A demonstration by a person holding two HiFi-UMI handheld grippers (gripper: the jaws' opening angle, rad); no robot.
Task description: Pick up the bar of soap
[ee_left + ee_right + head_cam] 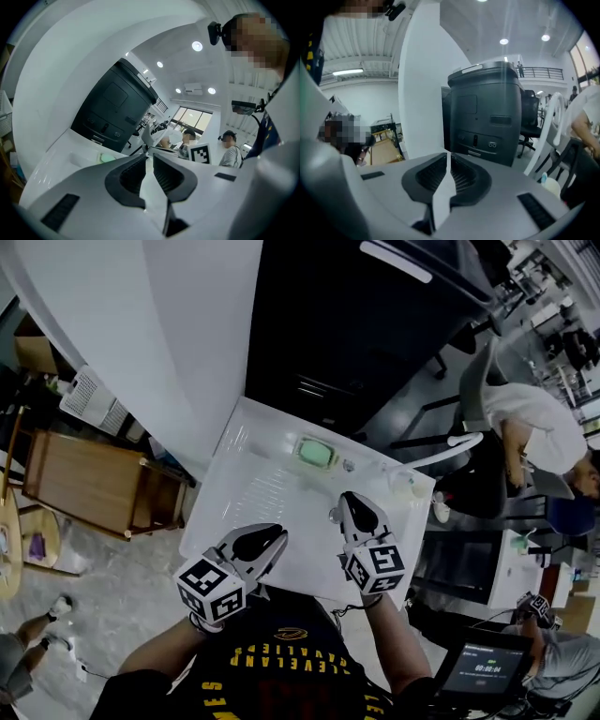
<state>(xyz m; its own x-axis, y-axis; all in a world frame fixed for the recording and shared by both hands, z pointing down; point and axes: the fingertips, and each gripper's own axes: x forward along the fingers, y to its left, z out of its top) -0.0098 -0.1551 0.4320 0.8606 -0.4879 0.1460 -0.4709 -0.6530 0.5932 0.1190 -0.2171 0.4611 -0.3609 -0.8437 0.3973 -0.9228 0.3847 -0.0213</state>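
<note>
A pale green bar of soap (317, 453) lies in a clear dish near the far edge of the white ribbed counter (246, 486). My left gripper (277, 532) hovers over the counter's near left part, jaws together with nothing between them. My right gripper (349, 496) is over the near right part, a short way in front of the soap, also shut and empty. In the left gripper view the soap (108, 158) shows just left of the closed left gripper (148, 153). The right gripper view shows the closed right gripper (448, 154), and the soap is hidden there.
A large black machine (356, 324) stands right behind the counter, with a white pillar (187, 334) to its left. A small pale cup (405, 486) sits at the counter's right corner. A wooden cabinet (94, 479) is at the left; a seated person (534, 427) is at the right.
</note>
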